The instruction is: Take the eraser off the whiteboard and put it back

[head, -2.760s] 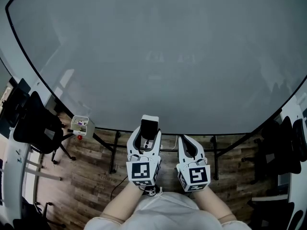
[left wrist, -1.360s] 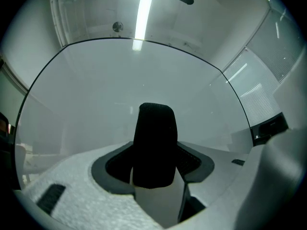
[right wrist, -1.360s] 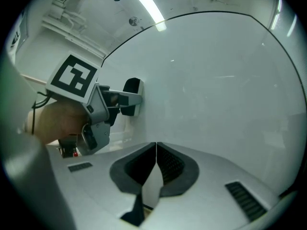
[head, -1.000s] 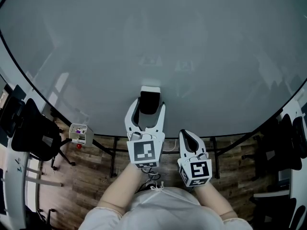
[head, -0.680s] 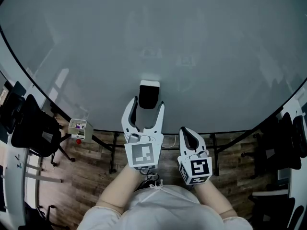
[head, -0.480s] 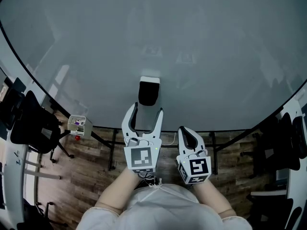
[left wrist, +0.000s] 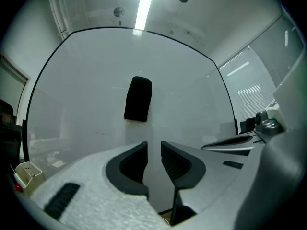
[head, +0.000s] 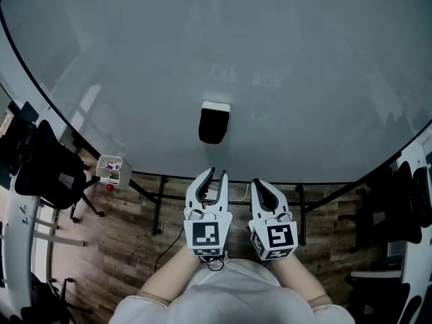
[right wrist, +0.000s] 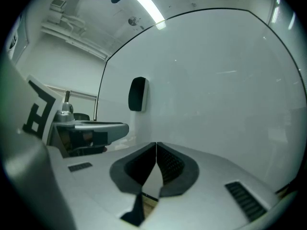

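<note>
Smooth glossy whiteboard (head: 304,79) with faint reflections, matt black eraser (head: 213,123) with a white plastic-looking top edge, wood-plank floor (head: 128,248) at lower left, matt black chair (head: 47,174) at left

A brown wood-plank floor (head: 121,255) spans the lower part of the head view, with a black swivel office chair (head: 48,175) at the left edge, a small white open box (head: 110,169) just right of it, more black chairs (head: 399,211) at the right edge, and a long bright ceiling light strip (left wrist: 144,6) at the top of the left gripper view.
</note>
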### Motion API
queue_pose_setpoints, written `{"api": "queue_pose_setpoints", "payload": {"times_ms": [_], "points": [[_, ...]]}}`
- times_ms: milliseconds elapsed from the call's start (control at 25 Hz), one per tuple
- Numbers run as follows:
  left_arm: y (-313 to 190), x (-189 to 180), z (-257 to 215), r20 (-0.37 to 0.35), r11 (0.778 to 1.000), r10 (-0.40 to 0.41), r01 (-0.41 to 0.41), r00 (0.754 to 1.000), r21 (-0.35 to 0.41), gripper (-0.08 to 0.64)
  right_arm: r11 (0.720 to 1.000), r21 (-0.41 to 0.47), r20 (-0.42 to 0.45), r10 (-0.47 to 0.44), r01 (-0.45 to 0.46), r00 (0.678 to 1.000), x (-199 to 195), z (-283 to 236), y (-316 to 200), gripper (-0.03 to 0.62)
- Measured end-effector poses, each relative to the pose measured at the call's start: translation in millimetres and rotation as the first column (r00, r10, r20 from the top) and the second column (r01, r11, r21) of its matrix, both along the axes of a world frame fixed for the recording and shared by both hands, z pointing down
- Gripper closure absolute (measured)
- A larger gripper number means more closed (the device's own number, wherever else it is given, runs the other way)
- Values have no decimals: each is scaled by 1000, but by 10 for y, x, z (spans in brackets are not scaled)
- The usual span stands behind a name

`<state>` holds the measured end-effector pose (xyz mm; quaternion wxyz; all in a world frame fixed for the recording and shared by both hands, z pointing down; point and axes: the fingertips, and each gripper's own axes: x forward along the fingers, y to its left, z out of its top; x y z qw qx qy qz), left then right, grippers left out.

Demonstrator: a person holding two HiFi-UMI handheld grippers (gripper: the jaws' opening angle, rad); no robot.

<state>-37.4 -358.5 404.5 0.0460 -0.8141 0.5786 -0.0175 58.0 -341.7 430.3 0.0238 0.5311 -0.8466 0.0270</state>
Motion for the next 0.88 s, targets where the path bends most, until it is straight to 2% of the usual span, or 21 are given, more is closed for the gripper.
{"api": "queue_pose_setpoints", "payload": {"times_ms": [120,240,880], "points": [[23,13,72,-6,1000,-5,5,1000,-21,520,1000,6,8,-4,4,1000,-9,-15,12,565],[40,8,121,-17,999,-6,5,1000,-39,541,1000,12,14,-4,4,1000,-12,-32,21,565],[70,-63,205,-12,998,-12,11,1000,-62,543,999,36,1,-32,32,1000,-112,-74,78,566]]}}
